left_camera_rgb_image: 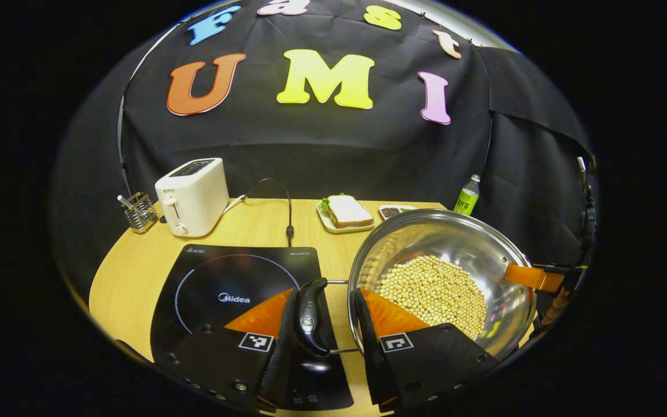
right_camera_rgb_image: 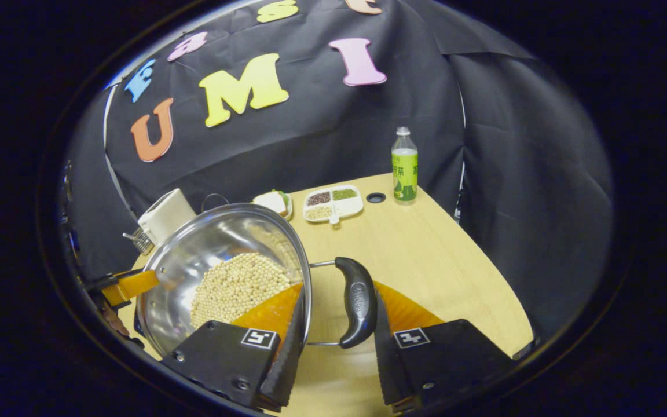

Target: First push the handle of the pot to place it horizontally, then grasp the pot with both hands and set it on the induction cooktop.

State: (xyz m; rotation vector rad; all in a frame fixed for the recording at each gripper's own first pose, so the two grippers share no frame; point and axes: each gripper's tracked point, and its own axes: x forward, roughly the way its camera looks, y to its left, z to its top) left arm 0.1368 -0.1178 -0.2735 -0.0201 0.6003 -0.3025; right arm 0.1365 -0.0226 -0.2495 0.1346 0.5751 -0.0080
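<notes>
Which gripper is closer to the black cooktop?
Left. The left gripper straddles the pot's side handle right over the cooktop's edge. The right gripper is at the pot's opposite handle, over bare table.

Back of wooden table (left_camera_rgb_image: 252, 223): white toaster (left_camera_rgb_image: 193, 197) at left, wire rack (left_camera_rgb_image: 138, 212) just beside it on its outer side. Black cord (left_camera_rgb_image: 278, 197) loops up from behind the toaster. Sandwich on a small tray (left_camera_rgb_image: 346, 213) near centre. Divided dish of grains (right_camera_rgb_image: 332, 203) beside it. Green-labelled bottle (right_camera_rgb_image: 405, 165) upright near the far corner, dark round cap (right_camera_rgb_image: 376, 197) lying near its base.
</notes>
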